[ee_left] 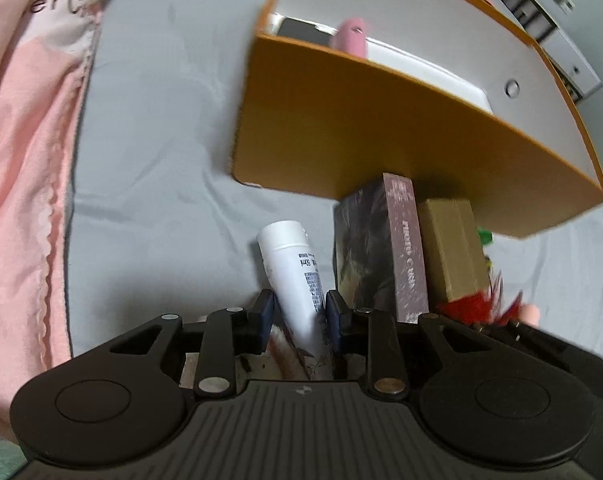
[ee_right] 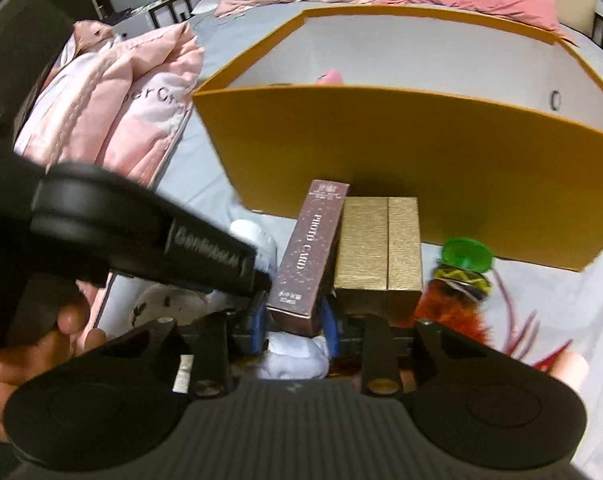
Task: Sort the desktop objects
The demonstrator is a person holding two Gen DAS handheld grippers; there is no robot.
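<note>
Left wrist: left tongs (ee_left: 299, 314) pinch smooth white plastic tube (ee_left: 291, 276), printed text on side; orange cardboard box (ee_left: 381, 136) ahead. Right wrist: right tongs (ee_right: 295, 320) grip speckled maroon "PHOTO CARD" box (ee_right: 311, 252), w/ ribbed gold box (ee_right: 379, 250) touching its right

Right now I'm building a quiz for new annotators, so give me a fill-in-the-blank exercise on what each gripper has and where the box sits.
1. The left gripper is closed on a white ____.
2. The right gripper clamps a maroon box printed "PHOTO ____".
3. Right beside that maroon box stands a box coloured ____.
4. Behind both stands an open bin whose outer wall is ____.

Missing words: tube; CARD; gold; orange
</note>
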